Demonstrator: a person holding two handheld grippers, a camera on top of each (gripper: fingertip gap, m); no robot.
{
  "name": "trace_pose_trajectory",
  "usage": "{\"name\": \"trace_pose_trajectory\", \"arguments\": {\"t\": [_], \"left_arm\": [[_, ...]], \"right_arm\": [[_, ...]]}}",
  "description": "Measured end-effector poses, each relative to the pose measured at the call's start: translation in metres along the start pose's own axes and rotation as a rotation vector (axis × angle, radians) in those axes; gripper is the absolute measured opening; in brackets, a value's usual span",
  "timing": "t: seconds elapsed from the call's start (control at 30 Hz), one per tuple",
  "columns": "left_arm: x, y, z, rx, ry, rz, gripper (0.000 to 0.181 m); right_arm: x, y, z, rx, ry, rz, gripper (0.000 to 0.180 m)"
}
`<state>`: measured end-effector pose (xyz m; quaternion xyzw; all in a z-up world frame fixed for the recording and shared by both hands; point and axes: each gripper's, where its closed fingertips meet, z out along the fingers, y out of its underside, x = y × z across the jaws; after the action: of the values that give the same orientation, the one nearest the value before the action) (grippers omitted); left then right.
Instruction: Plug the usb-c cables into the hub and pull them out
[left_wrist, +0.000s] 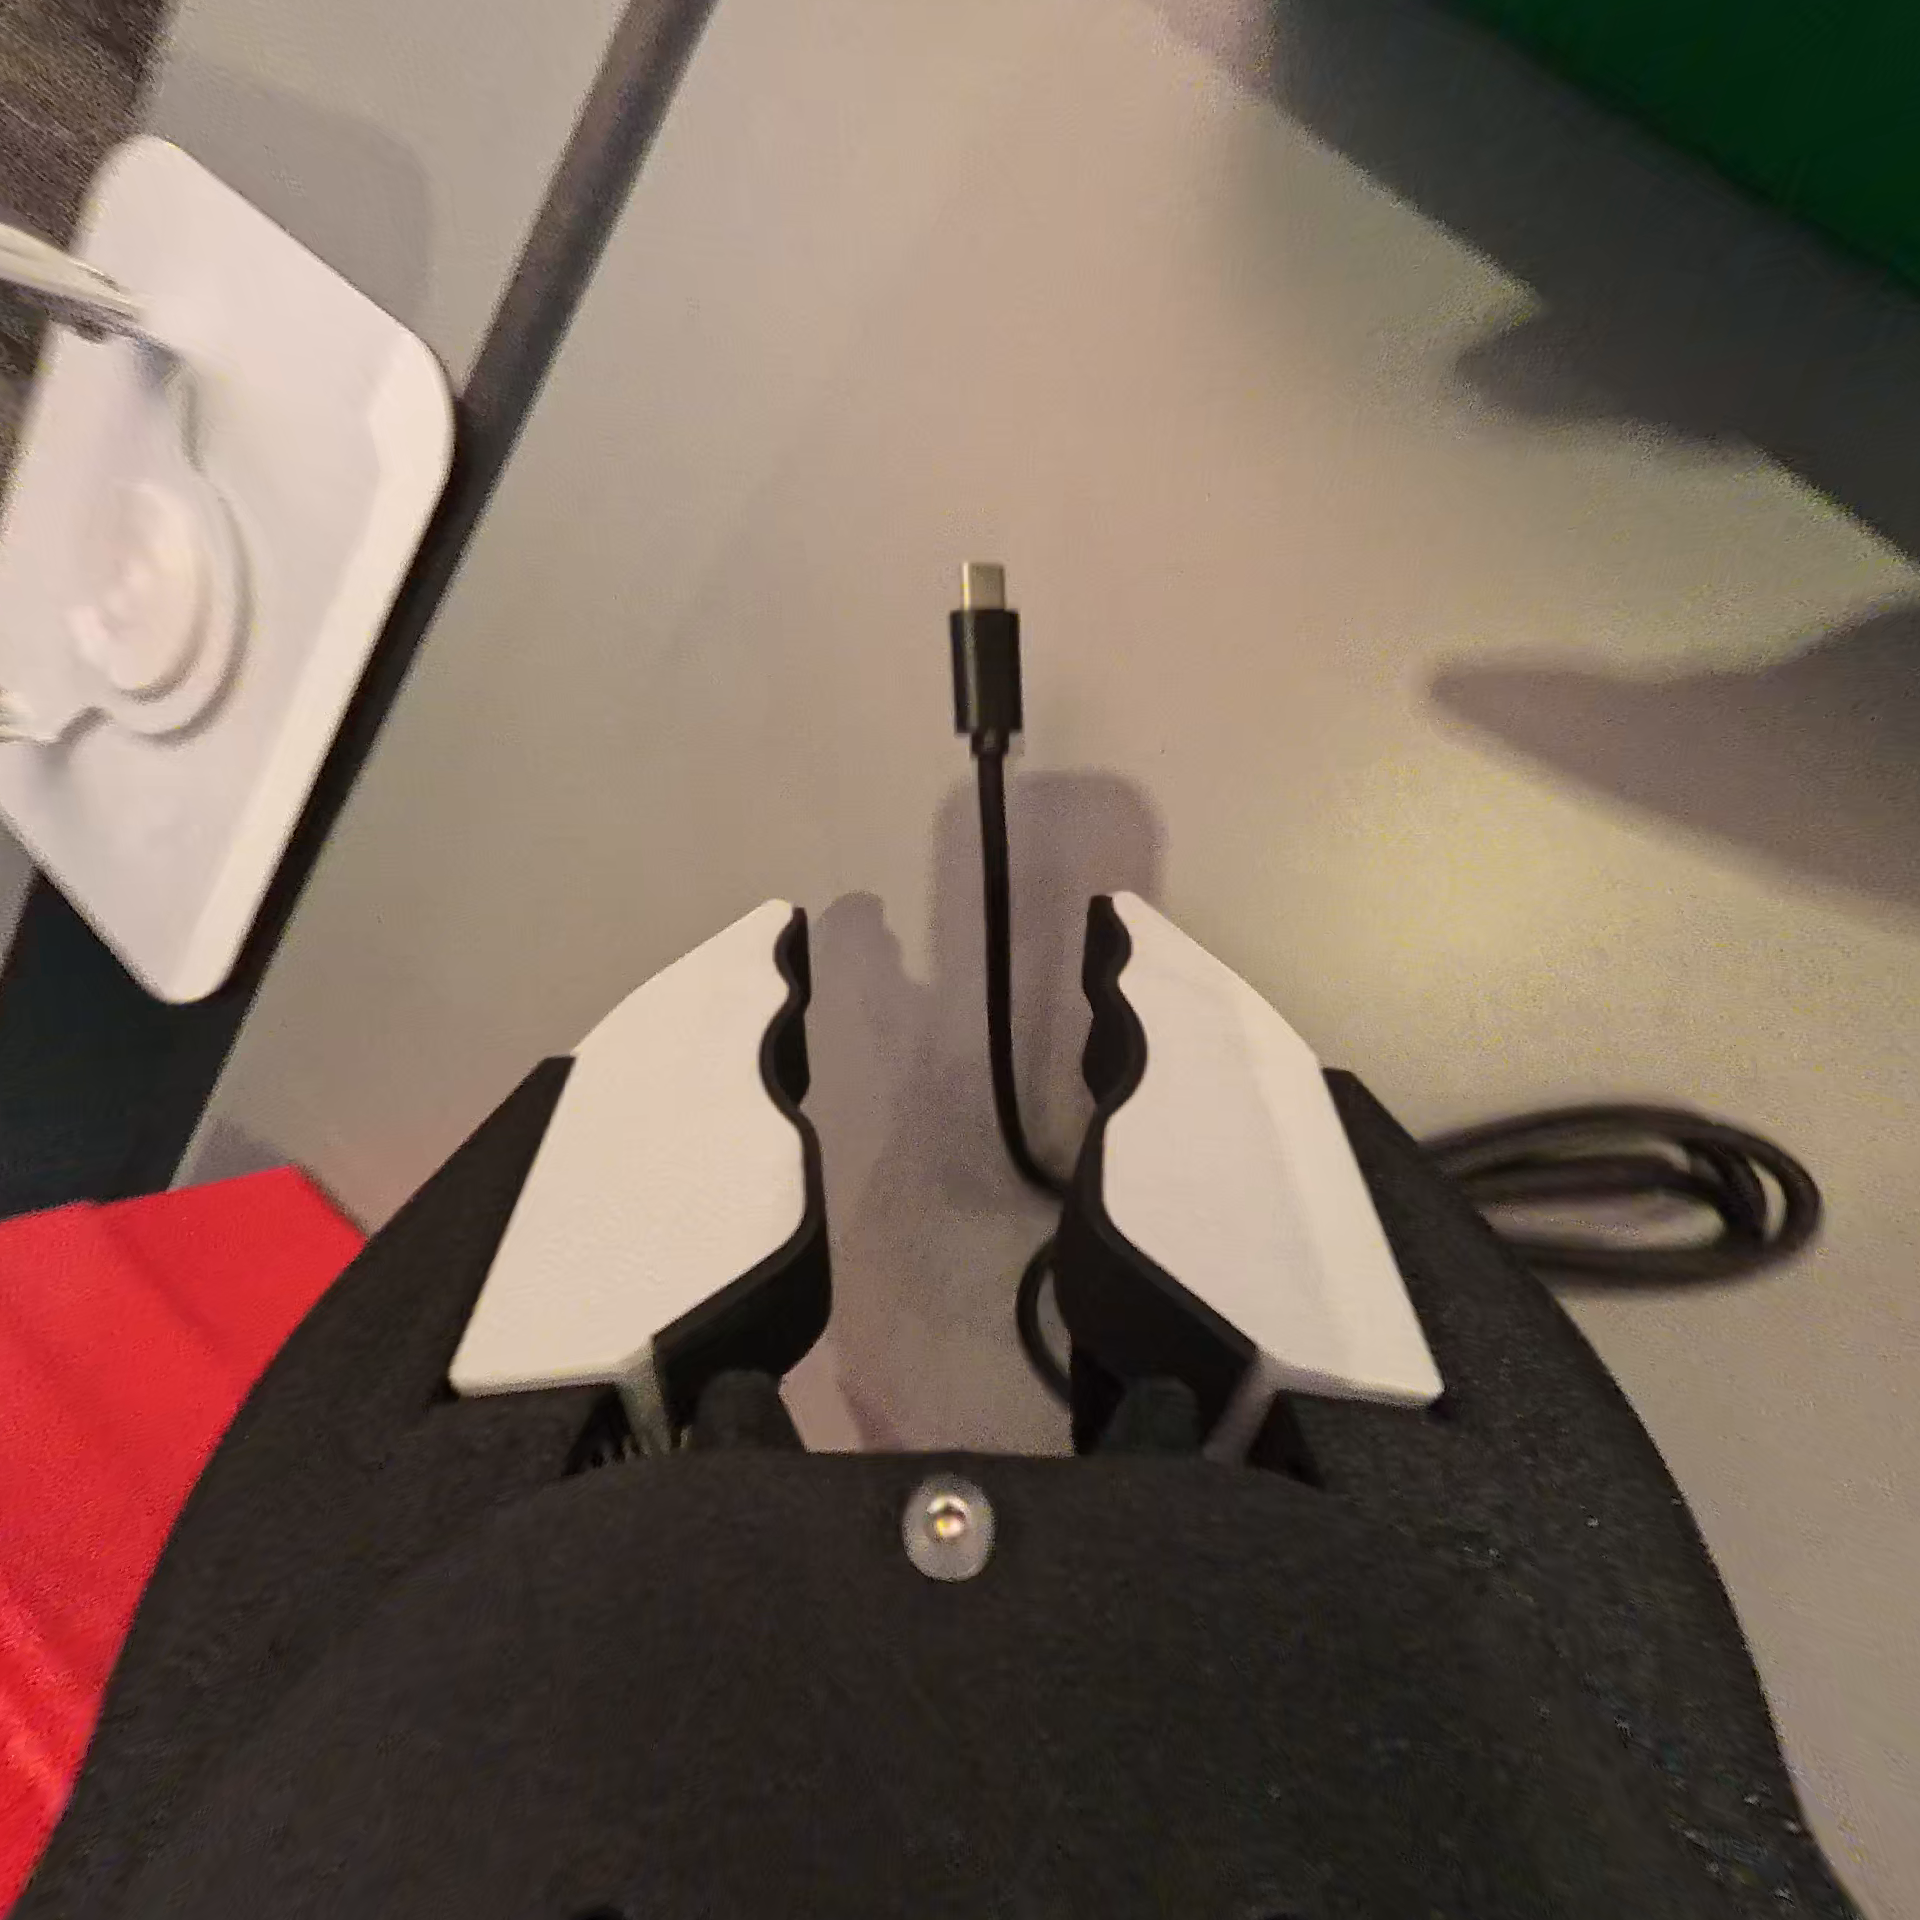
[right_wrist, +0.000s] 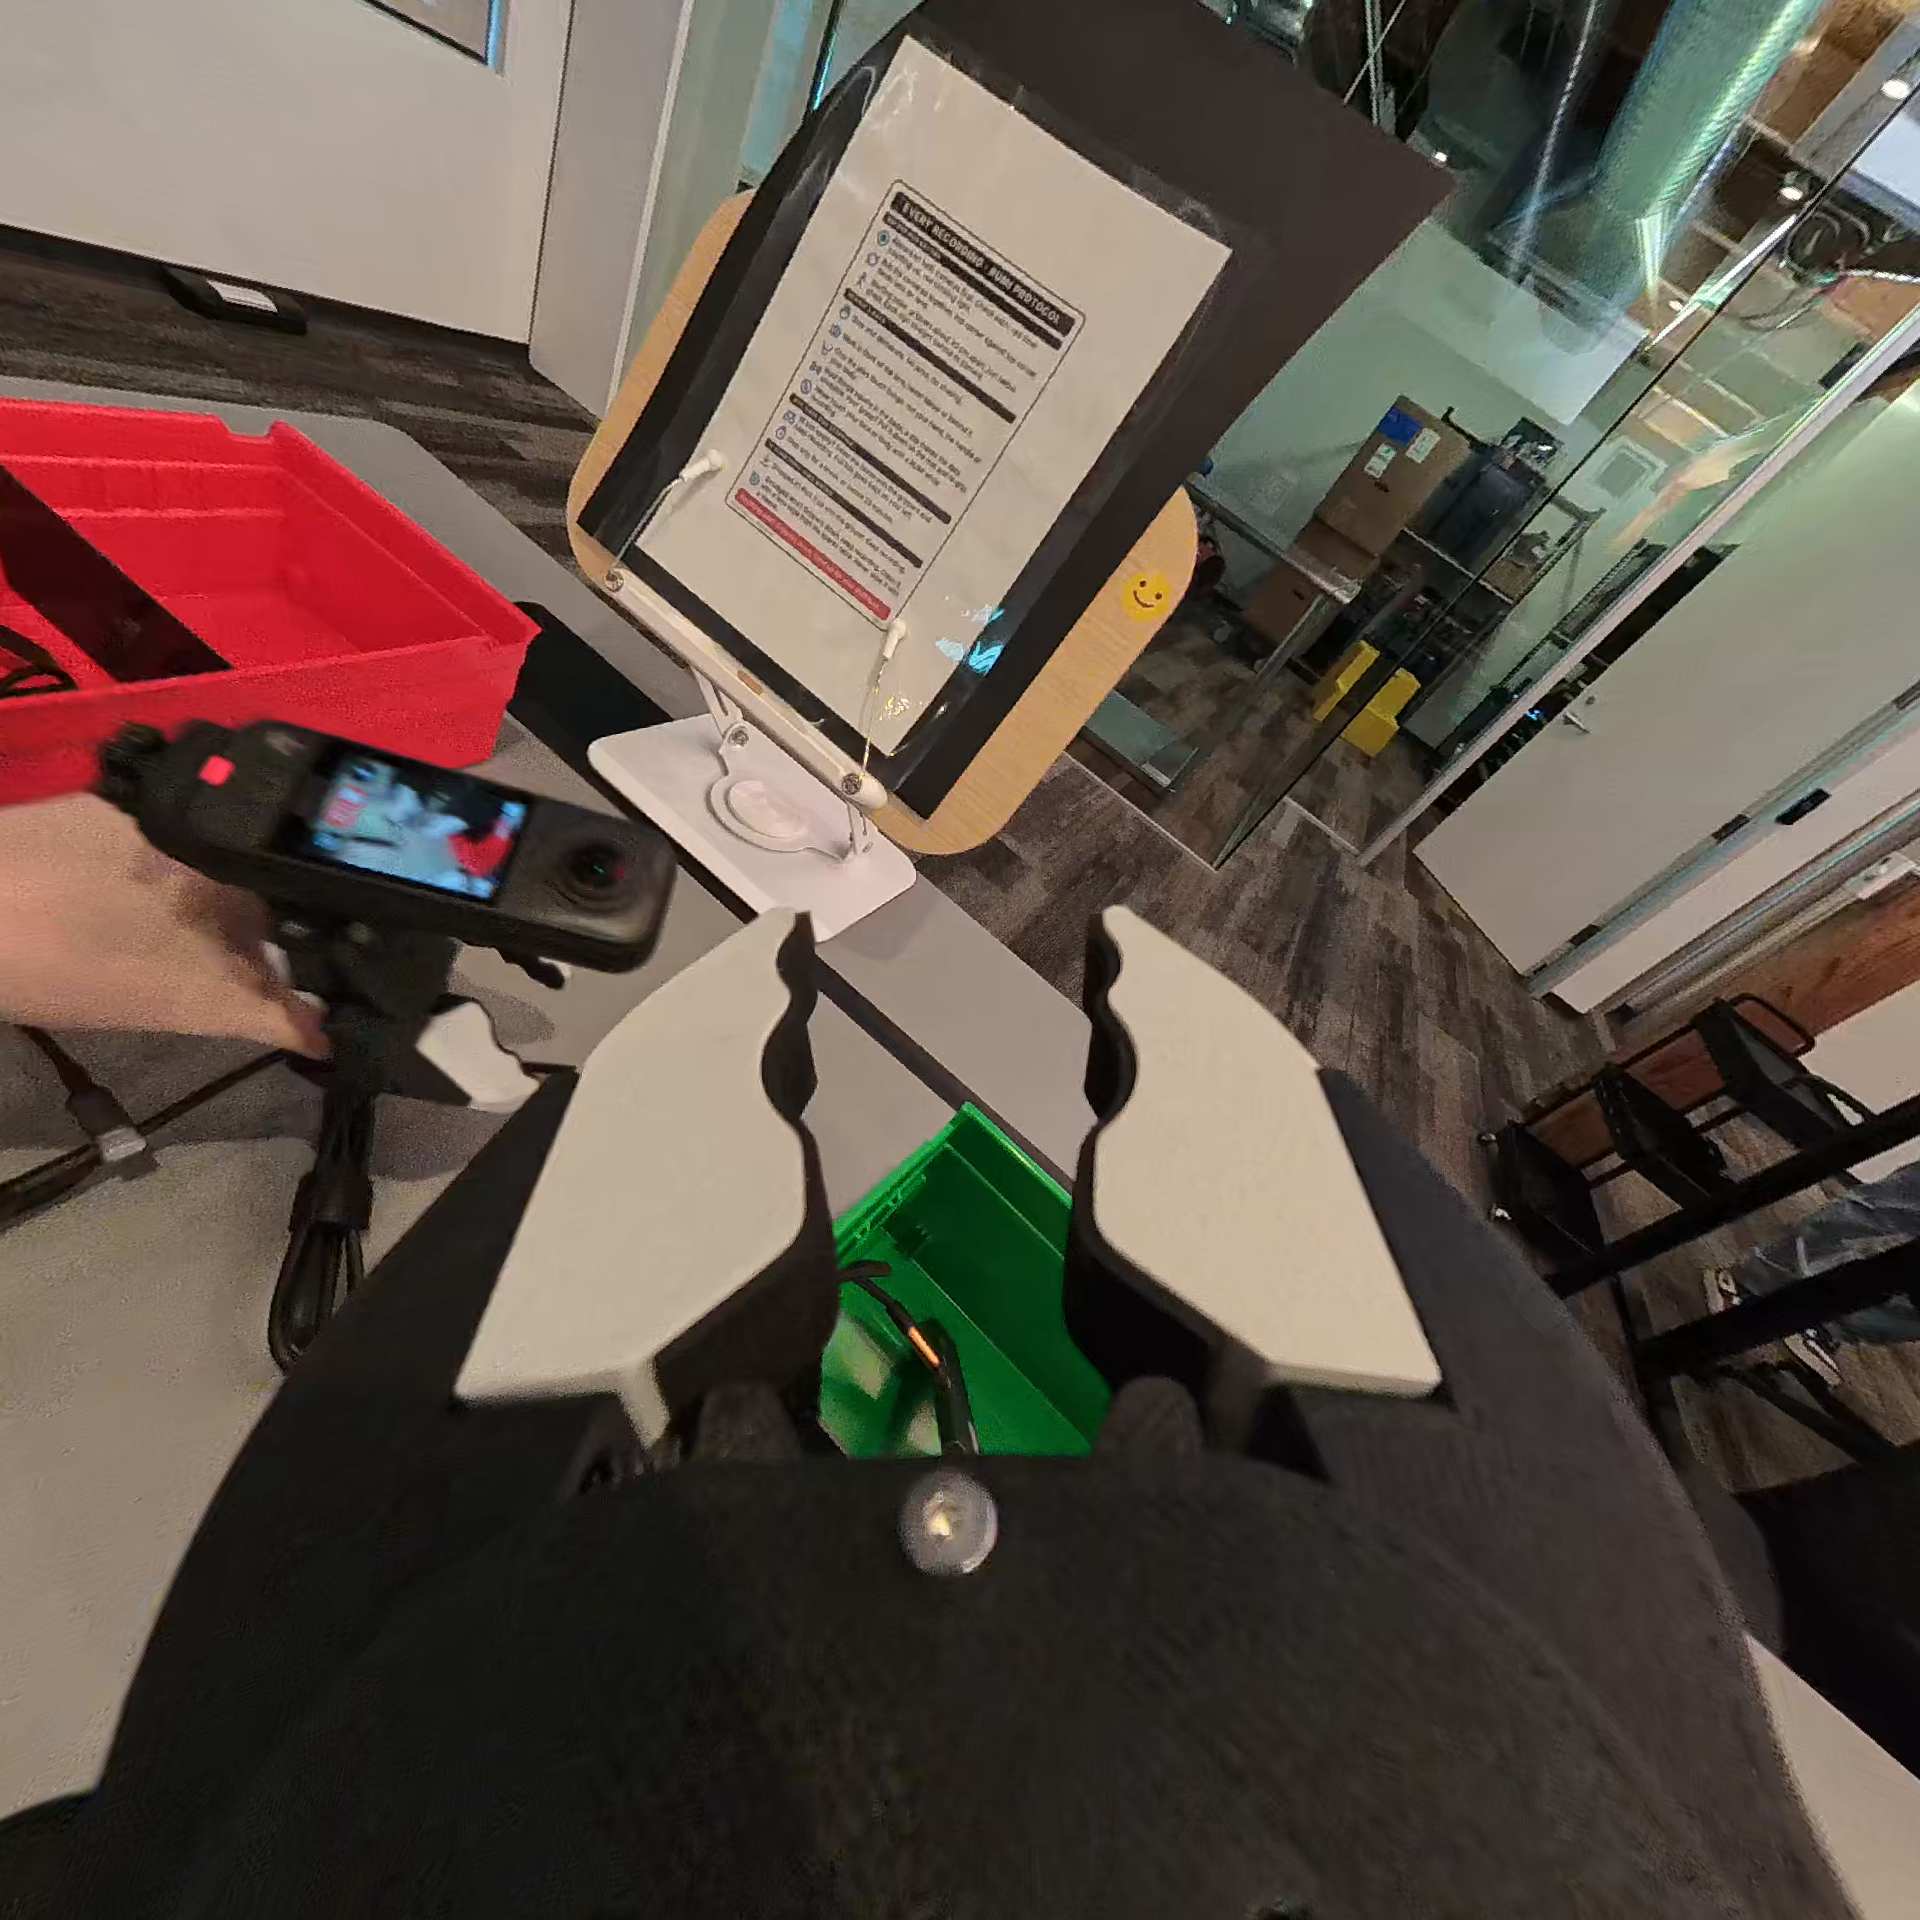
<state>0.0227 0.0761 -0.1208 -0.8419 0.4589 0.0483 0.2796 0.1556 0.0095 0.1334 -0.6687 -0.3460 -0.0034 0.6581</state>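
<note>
L grip (left_wrist: 943, 935) wide, empty | cable (left_wrist: 985, 675) loose at 12, unplugged | R grip (right_wrist: 943, 935) wide, empty, over bin (right_wrist: 966, 1247) | hub unseen; you've all plugging left

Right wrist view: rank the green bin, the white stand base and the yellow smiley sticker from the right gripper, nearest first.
From the right gripper:
1. Green bin, just below the fingers.
2. White stand base, ahead, slightly left.
3. Yellow smiley sticker, farther ahead, right, on the wooden board.
</note>
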Motion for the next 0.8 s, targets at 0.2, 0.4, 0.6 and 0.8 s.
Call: {"name": "trace_pose_trajectory", "arguments": {"t": [0.2, 0.4, 0.6, 0.8], "left_arm": [[0.004, 0.003, 0.027, -0.103, 0.008, 0.070, 0.004], [-0.010, -0.049, -0.076, 0.400, 0.011, 0.015, 0.003], [0.005, -0.075, -0.233, 1.050, 0.300, 0.057, 0.003], [0.012, -0.052, -0.293, 1.182, 0.549, 0.096, 0.003]], "right_arm": [[0.010, 0.014, 0.004, -0.054, 0.026, -0.007, 0.050], [0.010, -0.017, 0.013, 0.098, 0.048, 0.056, 0.050], [-0.038, -0.066, 0.017, 0.361, -0.217, 0.151, 0.047], [-0.145, -0.068, 0.030, 0.391, -0.763, 0.088, 0.048]]}}
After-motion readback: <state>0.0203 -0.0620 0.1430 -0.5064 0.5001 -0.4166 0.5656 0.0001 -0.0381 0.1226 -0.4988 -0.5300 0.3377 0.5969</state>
